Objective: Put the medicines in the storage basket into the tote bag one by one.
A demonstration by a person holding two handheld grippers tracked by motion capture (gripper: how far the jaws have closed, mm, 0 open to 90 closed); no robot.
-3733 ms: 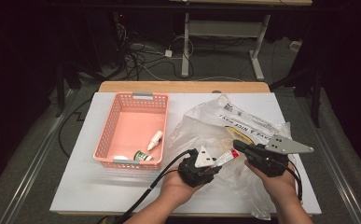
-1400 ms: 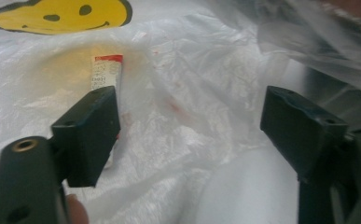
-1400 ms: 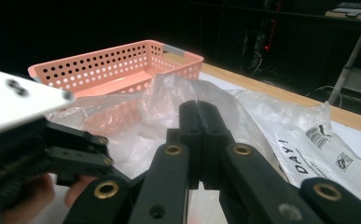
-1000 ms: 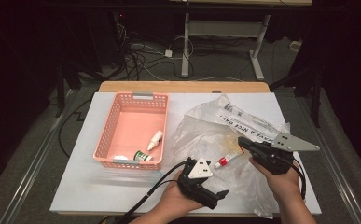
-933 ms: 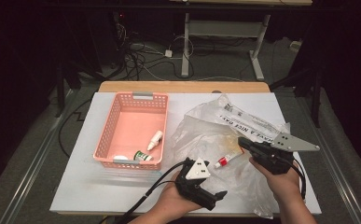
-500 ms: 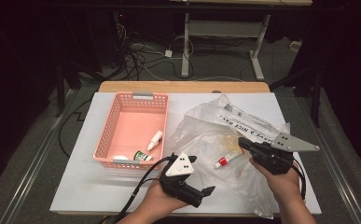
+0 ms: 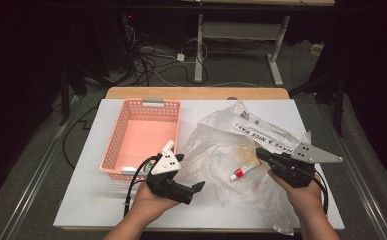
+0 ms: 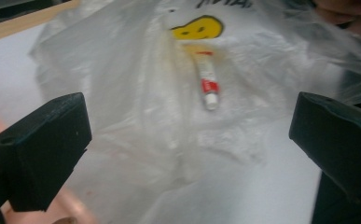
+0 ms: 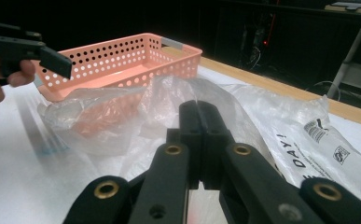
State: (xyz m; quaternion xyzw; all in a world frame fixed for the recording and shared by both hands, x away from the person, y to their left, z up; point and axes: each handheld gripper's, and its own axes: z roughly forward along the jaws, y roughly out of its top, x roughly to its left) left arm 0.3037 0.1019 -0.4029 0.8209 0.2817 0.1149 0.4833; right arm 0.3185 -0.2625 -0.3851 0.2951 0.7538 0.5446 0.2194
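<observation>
My left tongs (image 7: 193, 189) sit low and centre-left in the high view, jaws spread wide with nothing between them; in the left gripper view the two black pads (image 8: 43, 149) stand at either edge of the frame, well apart. My right tongs (image 7: 261, 154) are at centre-right of the high view, jaws pressed fully together. In the right gripper view the closed tips (image 9: 199, 126) meet over the crumpled clear plastic bag (image 7: 241, 150); whether they pinch the film I cannot tell from here.

The small white tube with a red band and white cap (image 7: 242, 171) lies inside that bag, in the middle of the high view, between the two tongs and apart from both. In the left gripper view I see it (image 8: 207, 83) through the plastic, upper centre, just below a yellow smiley print (image 8: 198, 28).

The pink perforated plastic basket (image 7: 126, 125) stands on the white bench (image 7: 81, 200) at left of centre, just beside the bag.
</observation>
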